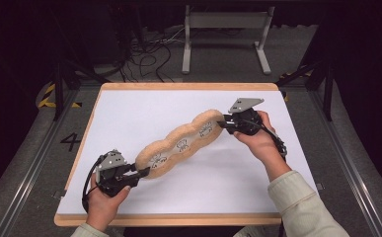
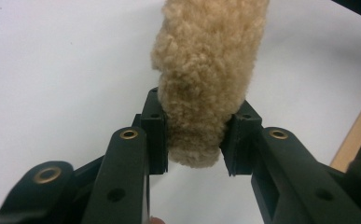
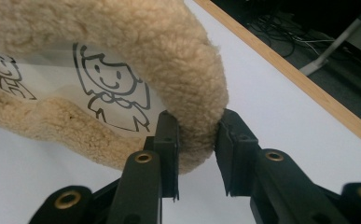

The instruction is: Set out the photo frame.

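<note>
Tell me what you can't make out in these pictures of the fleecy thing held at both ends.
- Underside of the fleecy cushion: hidden in the high view by its own body.
- Its far end: cut off by the top edge in the left gripper view, past the left hand-held gripper.
- The next cartoon figure: cut by the left edge in the right gripper view, beyond the right hand-held gripper.
- The drawings: too small to read in the high view.

- My fleece pouch [image 1: 181, 144] is tan, its clear window printed with black line cartoon figures.
- My grippers' jaws are black with brass rivets.
- The tabletop [image 1: 129, 118] is white, edged in pale wood.
</note>
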Demonstrator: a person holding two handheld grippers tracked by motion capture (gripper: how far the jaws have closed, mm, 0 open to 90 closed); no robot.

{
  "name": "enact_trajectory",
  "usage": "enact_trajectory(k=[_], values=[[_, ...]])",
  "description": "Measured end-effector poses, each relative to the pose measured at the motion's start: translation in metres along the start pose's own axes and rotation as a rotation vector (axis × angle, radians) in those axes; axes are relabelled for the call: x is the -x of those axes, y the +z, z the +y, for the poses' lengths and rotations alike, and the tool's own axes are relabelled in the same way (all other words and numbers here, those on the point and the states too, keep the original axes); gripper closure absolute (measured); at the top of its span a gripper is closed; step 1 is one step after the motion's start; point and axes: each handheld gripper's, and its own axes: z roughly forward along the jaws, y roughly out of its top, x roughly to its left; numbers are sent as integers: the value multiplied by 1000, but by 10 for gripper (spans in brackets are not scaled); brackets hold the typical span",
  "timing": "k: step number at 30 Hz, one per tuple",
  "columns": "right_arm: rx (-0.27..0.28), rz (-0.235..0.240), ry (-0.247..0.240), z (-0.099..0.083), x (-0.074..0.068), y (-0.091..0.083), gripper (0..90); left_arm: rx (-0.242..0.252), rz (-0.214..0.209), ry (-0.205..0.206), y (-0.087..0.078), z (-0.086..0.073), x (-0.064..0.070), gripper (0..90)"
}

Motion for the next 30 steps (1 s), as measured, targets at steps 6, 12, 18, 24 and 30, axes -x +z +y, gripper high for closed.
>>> enact_trajectory(k=[6, 12, 18, 24, 30], values=[[10, -9, 66, -17, 0, -13, 711, 16, -12, 11, 6, 10, -4, 668], [5, -39, 116, -32, -3, -21, 710, 16, -18, 39, 14, 18, -7, 666], [18, -51, 183, -53, -7, -33, 708, 22, -38, 49, 26, 27, -13, 666], [22, -72, 229, -69, -12, -43, 707, 16, -52, 52, 37, 34, -19, 664], [28, -57, 274, -83, -17, -46, 704, 5, -62, 50, 47, 35, -26, 664]])
